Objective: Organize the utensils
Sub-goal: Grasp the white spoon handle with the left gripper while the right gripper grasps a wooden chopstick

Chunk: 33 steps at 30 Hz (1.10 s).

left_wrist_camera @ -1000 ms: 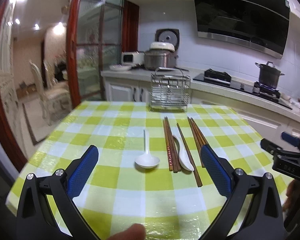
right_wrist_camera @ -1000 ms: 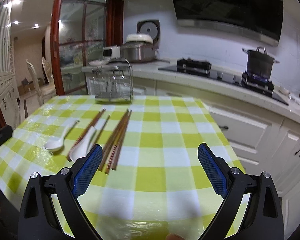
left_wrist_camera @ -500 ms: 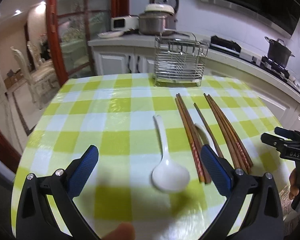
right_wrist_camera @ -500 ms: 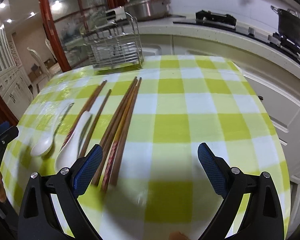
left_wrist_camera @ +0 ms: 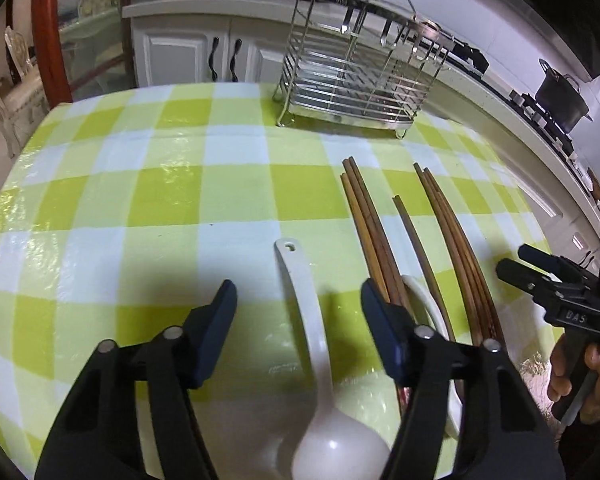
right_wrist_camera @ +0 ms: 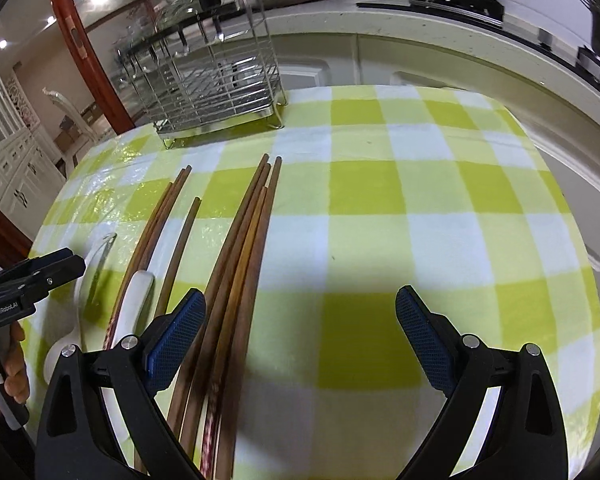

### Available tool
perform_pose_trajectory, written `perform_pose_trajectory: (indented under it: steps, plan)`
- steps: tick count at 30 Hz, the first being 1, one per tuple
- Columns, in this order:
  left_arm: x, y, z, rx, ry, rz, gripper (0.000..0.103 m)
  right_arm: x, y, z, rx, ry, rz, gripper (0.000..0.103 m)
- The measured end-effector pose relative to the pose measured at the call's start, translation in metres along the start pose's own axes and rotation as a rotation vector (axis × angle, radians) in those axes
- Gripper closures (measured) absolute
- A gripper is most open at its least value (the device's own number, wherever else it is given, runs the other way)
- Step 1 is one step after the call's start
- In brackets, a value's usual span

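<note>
My left gripper (left_wrist_camera: 298, 300) is open and low over the table, its jaws either side of the handle of a white spoon (left_wrist_camera: 320, 360) without touching it. A second white spoon (left_wrist_camera: 428, 300) lies to its right among brown chopsticks (left_wrist_camera: 370, 232). My right gripper (right_wrist_camera: 300, 316) is open, low over the cloth, with a bundle of chopsticks (right_wrist_camera: 244, 248) running just inside its left finger (right_wrist_camera: 176, 332). The second spoon (right_wrist_camera: 134, 304) lies left of that finger. The wire utensil rack (left_wrist_camera: 356, 76) stands empty at the table's far side and also shows in the right wrist view (right_wrist_camera: 212, 80).
The table has a green and white checked cloth (left_wrist_camera: 160, 184). Behind it run a kitchen counter with white cabinets (left_wrist_camera: 188, 56) and a pot on the stove (left_wrist_camera: 562, 96). The right gripper shows at the right edge of the left view (left_wrist_camera: 564, 300).
Both grippers have come down and forward close over the utensils. The left jaws have narrowed around the spoon handle. The right gripper has come down beside the chopstick bundle.
</note>
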<state>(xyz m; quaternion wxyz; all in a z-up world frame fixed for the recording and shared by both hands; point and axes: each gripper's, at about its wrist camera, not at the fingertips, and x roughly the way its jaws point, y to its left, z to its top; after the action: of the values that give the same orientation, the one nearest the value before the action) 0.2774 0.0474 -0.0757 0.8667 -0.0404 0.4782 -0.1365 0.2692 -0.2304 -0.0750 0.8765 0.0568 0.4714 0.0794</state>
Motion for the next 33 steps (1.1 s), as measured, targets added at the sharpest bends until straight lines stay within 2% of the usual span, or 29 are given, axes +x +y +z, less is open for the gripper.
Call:
perform_pose_trajectory:
  steps: [6,9,27,30,32,33]
  plan:
    - [0.010,0.000,0.002,0.007,0.017,-0.023,0.052,0.012,-0.005,0.013,0.022,-0.014,-0.061,0.013]
    - [0.013,-0.001,0.002,0.020,0.018,-0.028,0.055,0.019,-0.008,0.020,0.036,-0.005,-0.064,0.013]
    - [0.017,-0.002,-0.001,0.059,0.018,-0.018,0.081,0.045,0.001,0.033,-0.052,0.021,-0.153,0.014]
    - [0.016,0.001,-0.002,0.059,0.020,-0.021,0.082,0.044,0.007,0.034,-0.079,0.018,-0.140,0.022]
    - [0.015,0.001,-0.002,0.061,0.021,-0.023,0.083,0.041,0.014,0.033,-0.110,0.011,-0.115,0.037]
    - [0.015,0.001,-0.002,0.059,0.021,-0.026,0.085,0.040,0.017,0.032,-0.123,0.008,-0.102,0.041]
